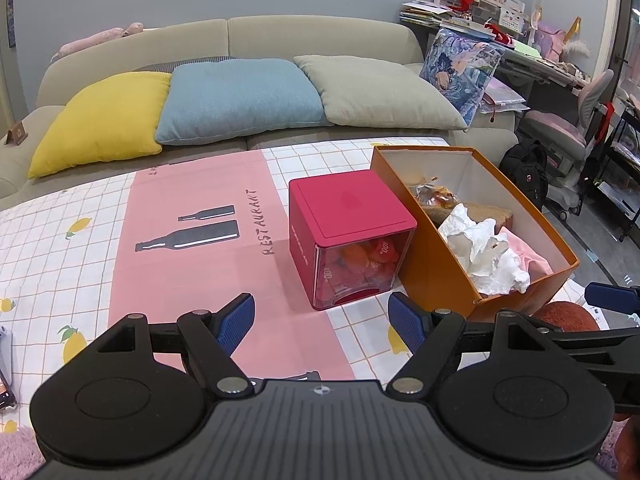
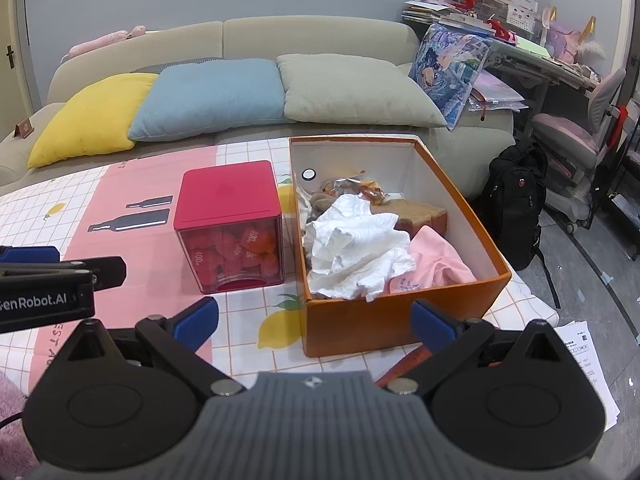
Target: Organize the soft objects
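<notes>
While both tools are hovering low over the desk (image 1: 192, 184), the left gripper (image 1: 321, 317) is keeping its blue fingers (image 1: 236, 318) spread wide with nothing between them, facing the red cube box (image 1: 348, 236) that is standing just left of the orange box (image 2: 360, 328). To its right, the right gripper (image 2: 315, 320) is also holding its fingers (image 2: 198, 322) spread and empty, pointing at the near wall of the orange box. Inside that box a crumpled white cloth (image 2: 352, 248) is lying beside a pink cloth (image 2: 434, 262), with a brown pad (image 2: 416, 214) behind them. Open tablecloth is stretching to the left of the red cube box. On the right the desk edge is running close beside the orange box, and a sofa (image 2: 240, 36) with cushions is lining the far edge.
</notes>
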Tool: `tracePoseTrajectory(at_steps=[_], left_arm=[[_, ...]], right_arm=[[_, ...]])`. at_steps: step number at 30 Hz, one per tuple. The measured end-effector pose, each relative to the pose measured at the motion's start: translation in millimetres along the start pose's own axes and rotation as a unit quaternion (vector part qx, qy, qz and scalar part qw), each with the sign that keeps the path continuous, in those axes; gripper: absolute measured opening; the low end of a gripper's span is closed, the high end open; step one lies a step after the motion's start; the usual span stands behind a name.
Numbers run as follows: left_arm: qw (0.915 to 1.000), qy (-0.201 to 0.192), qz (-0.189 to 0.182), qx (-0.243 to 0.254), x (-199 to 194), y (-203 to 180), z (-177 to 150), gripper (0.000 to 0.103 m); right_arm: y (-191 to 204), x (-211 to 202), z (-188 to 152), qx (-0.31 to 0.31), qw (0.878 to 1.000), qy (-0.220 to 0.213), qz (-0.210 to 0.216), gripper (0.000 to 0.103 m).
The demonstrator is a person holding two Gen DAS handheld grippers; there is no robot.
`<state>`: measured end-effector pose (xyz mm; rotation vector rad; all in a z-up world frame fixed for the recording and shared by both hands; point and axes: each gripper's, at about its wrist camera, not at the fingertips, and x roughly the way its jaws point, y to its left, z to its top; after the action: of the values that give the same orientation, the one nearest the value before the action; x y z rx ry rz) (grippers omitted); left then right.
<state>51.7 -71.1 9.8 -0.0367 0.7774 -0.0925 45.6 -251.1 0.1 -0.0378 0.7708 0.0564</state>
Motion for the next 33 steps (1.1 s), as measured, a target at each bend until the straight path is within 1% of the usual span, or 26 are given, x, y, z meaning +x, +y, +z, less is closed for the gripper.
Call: tracePoseTrajectory(at_steps=[33], left_arm=[[1.0, 0.001, 0.0, 0.0, 0.6, 2.4, 0.3, 0.089]], right_arm=[[0.0, 3.2, -2.0, -0.001, 1.0, 0.007, 0.004, 0.1]])
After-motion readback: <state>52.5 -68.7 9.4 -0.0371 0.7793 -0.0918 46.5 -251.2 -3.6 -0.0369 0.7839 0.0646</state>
